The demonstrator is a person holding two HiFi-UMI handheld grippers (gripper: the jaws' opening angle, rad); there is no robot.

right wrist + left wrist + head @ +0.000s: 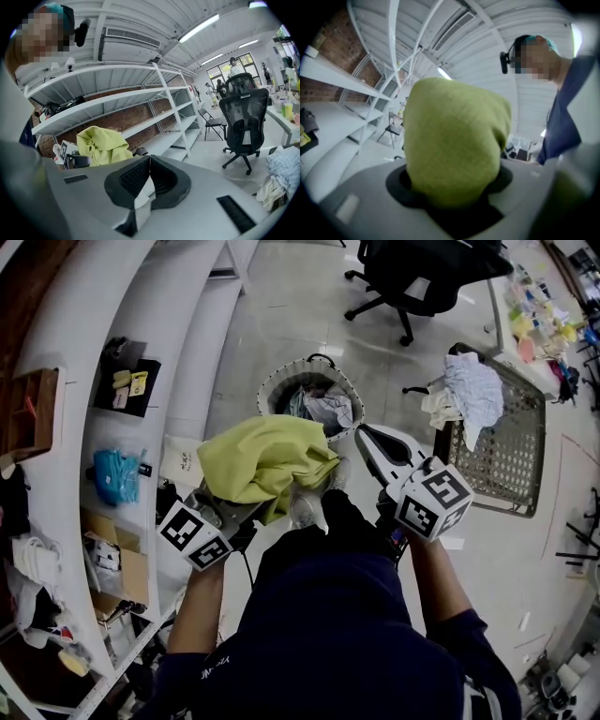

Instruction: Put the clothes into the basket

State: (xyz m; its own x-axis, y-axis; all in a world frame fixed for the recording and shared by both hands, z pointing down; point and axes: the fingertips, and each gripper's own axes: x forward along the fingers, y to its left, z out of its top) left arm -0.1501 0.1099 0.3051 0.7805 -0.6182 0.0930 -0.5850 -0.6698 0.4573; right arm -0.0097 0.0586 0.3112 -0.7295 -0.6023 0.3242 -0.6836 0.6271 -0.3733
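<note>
- Cloth comes first: the yellow-green garment (262, 460) is bunched in the left gripper (220, 519), whose jaws are clamped on a thick wad of it. It is carried clear of the floor, probably so that no fold drags.
- The right gripper (149, 159) has its jaws pressed together with nothing between them. It seems to be only riding alongside.
- The basket (281, 374) stands on the floor just ahead with its round mouth open upward and some clothes (326, 409) already inside. In the head view the garment's far edge overlaps the near rim.
- Bare floor surrounds the basket. The shelving (70, 381) runs along the left, and a mesh rack (514, 460) holding more laundry (472, 390) sits well apart on the right.
- Loose folds may catch on the rim, so the drop likely needs to be centred.
</note>
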